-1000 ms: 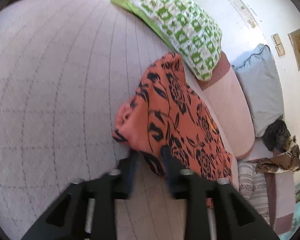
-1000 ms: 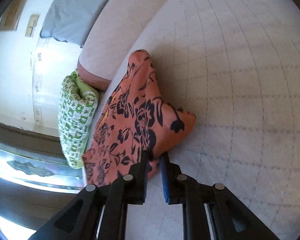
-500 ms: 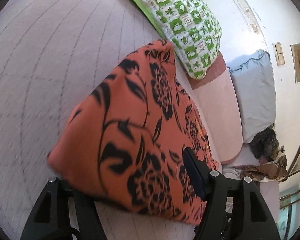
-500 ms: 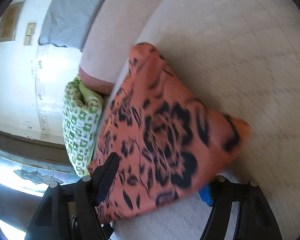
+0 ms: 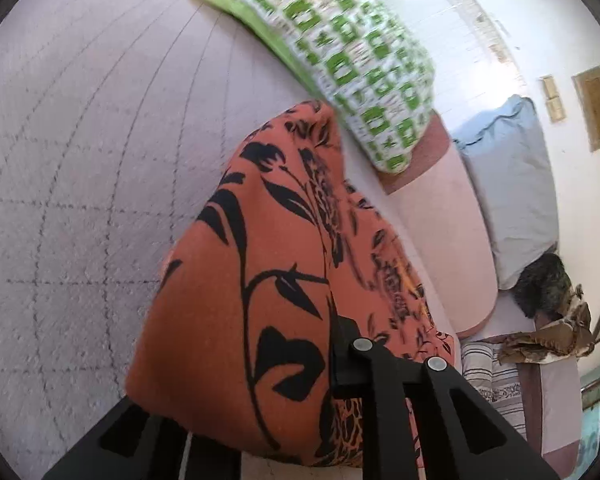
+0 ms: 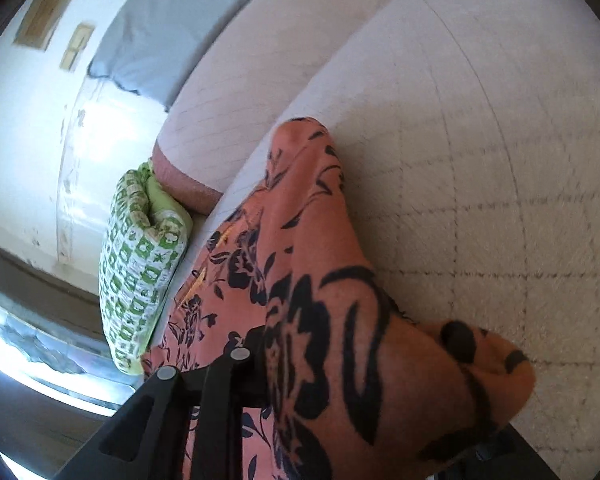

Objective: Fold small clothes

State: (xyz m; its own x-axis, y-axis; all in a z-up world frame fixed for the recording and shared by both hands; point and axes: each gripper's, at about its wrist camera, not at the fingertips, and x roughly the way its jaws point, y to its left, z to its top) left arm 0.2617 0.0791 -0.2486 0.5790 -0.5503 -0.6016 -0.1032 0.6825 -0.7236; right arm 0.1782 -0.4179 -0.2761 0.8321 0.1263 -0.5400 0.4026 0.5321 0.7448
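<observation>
A pale quilted bedspread [image 5: 80, 152] with a stitched grid fills the left of the left wrist view and the right of the right wrist view; a white wall with small framed fixtures lies beyond. One orange garment with a black floral print [image 5: 260, 280] lies on this surface, its near portion bunched up and draped across the tools so that it fills the lower middle of both views, while the far end trails toward the pillows. The left gripper [image 5: 260, 400] has one finger visible at lower right and the other largely hidden under cloth; its fingers stand wide apart with fabric lying between them, not pinched. The right gripper [image 6: 360, 408] reads the same: one finger at lower left, the other barely showing at the lower right edge, spread with cloth heaped over the gap. Judging from the loose, rumpled heap, the fold looks barely begun, with no neat layer or squared edge yet. Counted: one garment, one green-and-white patterned pillow [image 5: 360, 52], one pink bolster [image 5: 440, 232], one grey-blue pillow [image 5: 512, 192], two grippers.
</observation>
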